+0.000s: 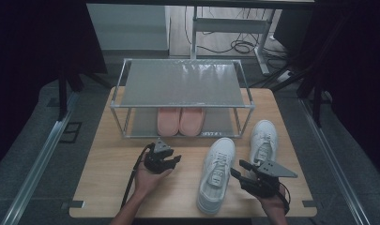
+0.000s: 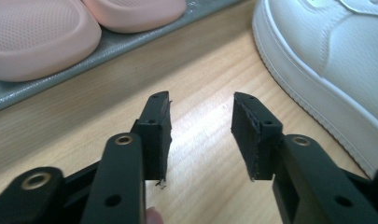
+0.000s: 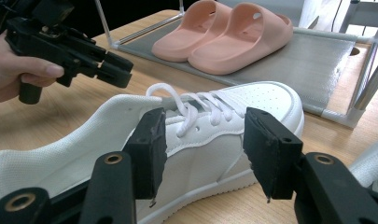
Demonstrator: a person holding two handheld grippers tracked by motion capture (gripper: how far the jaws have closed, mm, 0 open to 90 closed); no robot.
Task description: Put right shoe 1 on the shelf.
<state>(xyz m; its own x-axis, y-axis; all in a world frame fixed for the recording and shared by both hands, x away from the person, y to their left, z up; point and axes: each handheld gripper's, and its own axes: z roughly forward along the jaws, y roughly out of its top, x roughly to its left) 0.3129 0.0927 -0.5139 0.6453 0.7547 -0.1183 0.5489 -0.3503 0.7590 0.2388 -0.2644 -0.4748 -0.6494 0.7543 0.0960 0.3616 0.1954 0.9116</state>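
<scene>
Both grippers' fingers gape empty; white sneaker (image 3: pixel 214 135) (heel cropped) beyond the right.

No lettering, label, brand or number can be read anywhere; the dim high view may hide some.

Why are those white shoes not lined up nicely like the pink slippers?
The pink slippers sit neatly side by side on the lower shelf of the rack. The two white sneakers lie loose on the table, apart and angled differently, one nearer the front edge. Nothing looks spilled or broken.
</scene>
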